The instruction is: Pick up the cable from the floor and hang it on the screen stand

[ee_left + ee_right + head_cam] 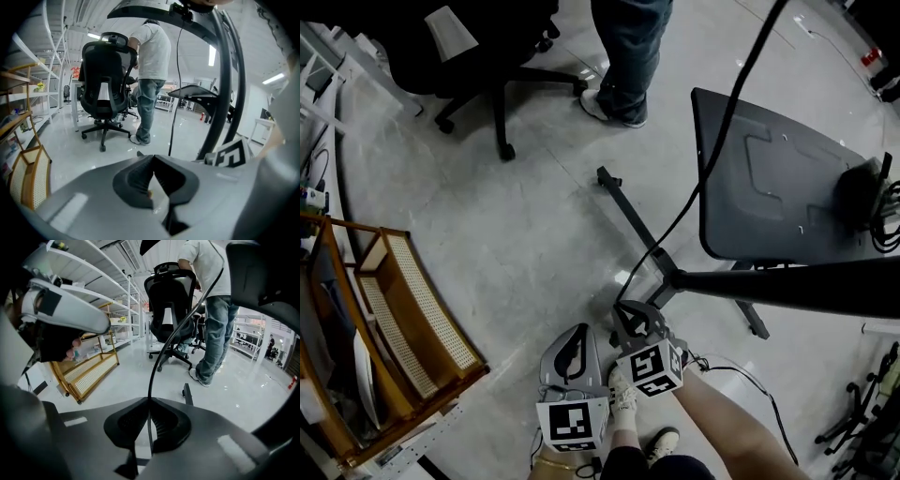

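Nearest the wearer, the left gripper [578, 334] [153, 158] hangs on the near side of the screen stand [787, 286], its jaws closed tip to tip with nothing between them. Just beside it and closer to the stand's foot, the right gripper [628, 309] [150, 400] has its jaws pinched on the black cable [712, 159] [159, 357], which runs lengthwise between the pads and comes out at the tips. A bare forearm [727, 427] leads back from that gripper. Beside it a thin dark lead [750, 377] lies on the pale floor [516, 234]. It may be the tail of the same cable, but the head view does not show the join. From the right gripper's tips the cable climbs clear of the floor in a long curve, crosses the left edge of the dark panel [769, 178] that the stand carries, and leaves the top of the head view. One flat base leg [623, 202] of the stand reaches away over the floor beyond the grippers. Well to the left of the stand is a wood-and-rattan shelf [403, 309] [28, 173] [89, 373]. Farther off, beyond the stand's base leg, is a black office chair [497, 103] [105, 79] [171, 305] on castors. A person [628, 47] [150, 70] [215, 310] in jeans and a white T-shirt stands right beside the chair.
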Motion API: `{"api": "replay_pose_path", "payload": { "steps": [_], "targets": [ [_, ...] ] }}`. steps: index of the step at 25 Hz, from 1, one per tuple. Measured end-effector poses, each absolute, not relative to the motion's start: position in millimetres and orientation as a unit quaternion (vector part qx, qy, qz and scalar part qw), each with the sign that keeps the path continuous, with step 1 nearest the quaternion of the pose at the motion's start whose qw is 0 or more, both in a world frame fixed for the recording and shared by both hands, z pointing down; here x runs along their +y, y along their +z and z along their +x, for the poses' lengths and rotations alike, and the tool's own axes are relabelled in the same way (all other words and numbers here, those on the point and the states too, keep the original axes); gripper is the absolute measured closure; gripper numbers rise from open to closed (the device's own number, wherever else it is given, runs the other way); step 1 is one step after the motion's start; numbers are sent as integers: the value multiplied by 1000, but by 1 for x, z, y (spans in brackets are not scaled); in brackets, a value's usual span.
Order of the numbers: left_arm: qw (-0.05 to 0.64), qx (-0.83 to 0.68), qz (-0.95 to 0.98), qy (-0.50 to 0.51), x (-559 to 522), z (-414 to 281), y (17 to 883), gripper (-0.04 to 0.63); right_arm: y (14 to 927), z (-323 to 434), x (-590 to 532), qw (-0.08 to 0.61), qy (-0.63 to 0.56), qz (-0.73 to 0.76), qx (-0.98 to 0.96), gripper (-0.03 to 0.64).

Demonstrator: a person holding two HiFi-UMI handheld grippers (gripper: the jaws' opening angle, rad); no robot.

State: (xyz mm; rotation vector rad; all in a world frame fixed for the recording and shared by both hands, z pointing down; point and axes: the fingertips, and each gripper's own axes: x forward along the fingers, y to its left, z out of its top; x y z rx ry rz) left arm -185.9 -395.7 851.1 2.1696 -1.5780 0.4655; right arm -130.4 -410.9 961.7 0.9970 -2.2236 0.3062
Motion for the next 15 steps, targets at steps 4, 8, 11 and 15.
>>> {"api": "replay_pose_path", "payload": {
  "steps": [4, 8, 11, 15],
  "targets": [
    [199, -564, 784, 168, -373, -171, 825, 588, 910, -113, -374, 303, 122, 395, -859, 604],
    [210, -552, 790, 163, -327, -150, 778, 588, 842, -90, -312, 276, 135, 415, -856, 607],
    [212, -549, 798, 135, -310, -129, 733, 588, 789, -64, -287, 260, 129, 439, -850, 607],
    [214, -533, 811, 109, -283, -93, 664, 588, 708, -25, -258, 242, 125, 462, -844, 607]
  ]
}}
